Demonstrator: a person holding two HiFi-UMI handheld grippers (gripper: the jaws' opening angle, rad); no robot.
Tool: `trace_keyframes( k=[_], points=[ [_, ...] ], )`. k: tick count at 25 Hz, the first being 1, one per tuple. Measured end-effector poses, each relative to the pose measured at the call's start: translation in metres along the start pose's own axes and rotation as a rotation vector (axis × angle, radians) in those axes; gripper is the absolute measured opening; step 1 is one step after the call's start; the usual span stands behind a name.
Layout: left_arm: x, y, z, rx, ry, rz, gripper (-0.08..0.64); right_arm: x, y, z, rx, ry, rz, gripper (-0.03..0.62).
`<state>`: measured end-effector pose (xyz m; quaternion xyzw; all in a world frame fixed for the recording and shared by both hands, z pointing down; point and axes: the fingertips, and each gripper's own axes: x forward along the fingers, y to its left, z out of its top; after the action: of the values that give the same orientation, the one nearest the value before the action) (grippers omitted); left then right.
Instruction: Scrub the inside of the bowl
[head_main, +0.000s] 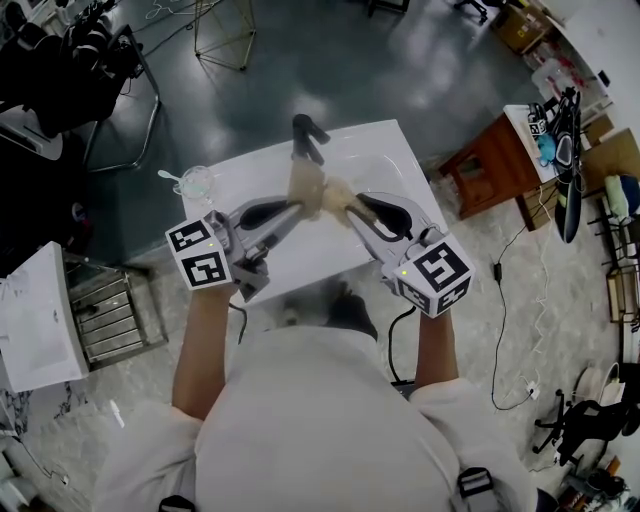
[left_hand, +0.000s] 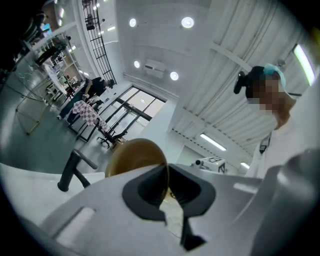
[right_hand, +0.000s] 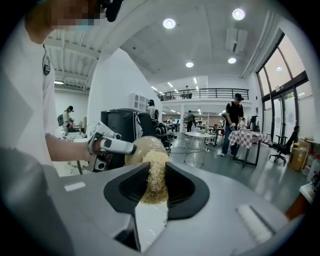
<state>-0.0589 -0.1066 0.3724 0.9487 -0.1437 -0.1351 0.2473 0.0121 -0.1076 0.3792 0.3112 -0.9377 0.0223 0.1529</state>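
A tan wooden bowl (head_main: 304, 183) hangs tilted on its side above the white sink counter (head_main: 380, 150). My left gripper (head_main: 291, 206) is shut on the bowl's rim; in the left gripper view the thin rim (left_hand: 166, 172) runs between the dark pads and the bowl (left_hand: 134, 157) rises beyond. My right gripper (head_main: 348, 204) is shut on a straw-coloured fibre scrubber (head_main: 334, 196), which presses against the bowl. In the right gripper view the scrubber (right_hand: 155, 172) fills the gap between the pads, with the bowl (right_hand: 139, 145) and the left gripper (right_hand: 114, 145) just behind it.
A black faucet (head_main: 307, 133) stands at the counter's far edge, close behind the bowl. A clear cup (head_main: 195, 184) with a spoon sits at the counter's left corner. A wooden side table (head_main: 493, 165) is to the right, a metal rack (head_main: 118, 317) to the left.
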Motion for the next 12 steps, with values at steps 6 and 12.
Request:
trace_keyframes(
  k=[6, 12],
  points=[
    [0.002, -0.011, -0.002, -0.006, 0.008, -0.044, 0.015, -0.002, -0.017, -0.001, 0.050, -0.039, -0.103, 0.098],
    [-0.002, -0.010, 0.003, 0.006, -0.009, -0.021, 0.015, -0.001, -0.011, -0.007, 0.016, 0.007, -0.102, 0.098]
  ],
)
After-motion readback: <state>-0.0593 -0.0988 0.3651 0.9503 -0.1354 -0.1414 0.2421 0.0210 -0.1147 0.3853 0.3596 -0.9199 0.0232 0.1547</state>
